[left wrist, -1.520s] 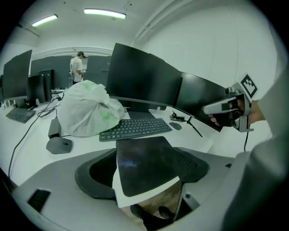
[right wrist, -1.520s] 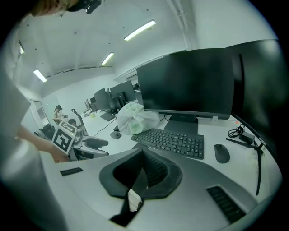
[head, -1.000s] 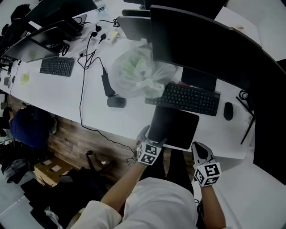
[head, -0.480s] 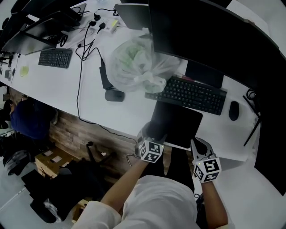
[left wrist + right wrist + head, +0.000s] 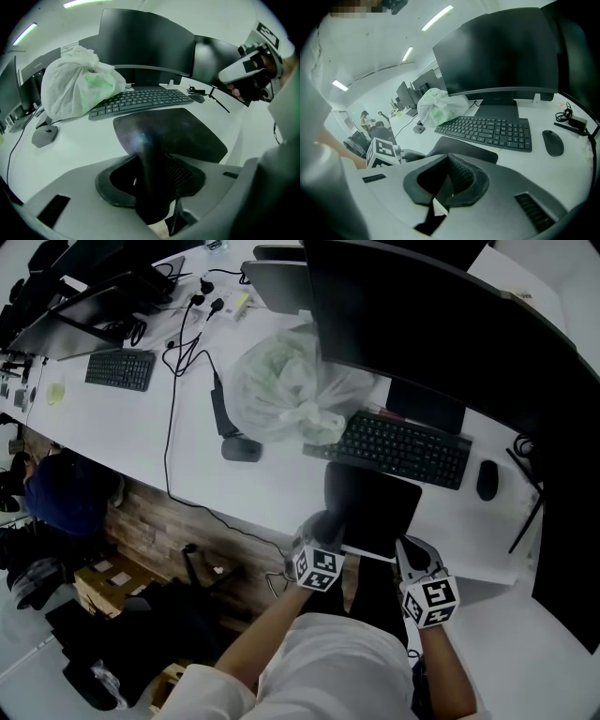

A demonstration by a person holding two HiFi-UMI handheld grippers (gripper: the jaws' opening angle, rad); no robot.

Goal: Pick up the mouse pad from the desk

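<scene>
Your left tool [image 5: 322, 529] sits at the lower middle of the head view, at the near edge of the white tabletop [image 5: 141, 427]. Its jaws have just been closing. Between them is the near left corner of the black mouse pad [image 5: 375, 502]. In the left gripper view that corner narrows to a dark strip running down into the gap, and the jaws, part-way closed, are pinched onto it. The rest of the mouse pad lies flat on the tabletop across the centre of that view, right at the near edge and just in front of the black keyboard [image 5: 398, 448].

Your right tool [image 5: 409, 549] is at the lower right of the head view, just beside the mouse pad's near right corner. In the right gripper view its jaws look drawn together with nothing between them. The mouse pad lies ahead of them, toward the left of that view, outside their grip.

Behind the keyboard a large dark monitor [image 5: 403, 324] fills the upper right of the head view. A black mouse [image 5: 487, 480] lies to the right of the keyboard, apart from the mouse pad. A knotted whitish plastic bag [image 5: 286, 390] with something green inside rests at the keyboard's upper left. A small grey puck-like device [image 5: 242, 448] lies at the bag's lower left.
</scene>
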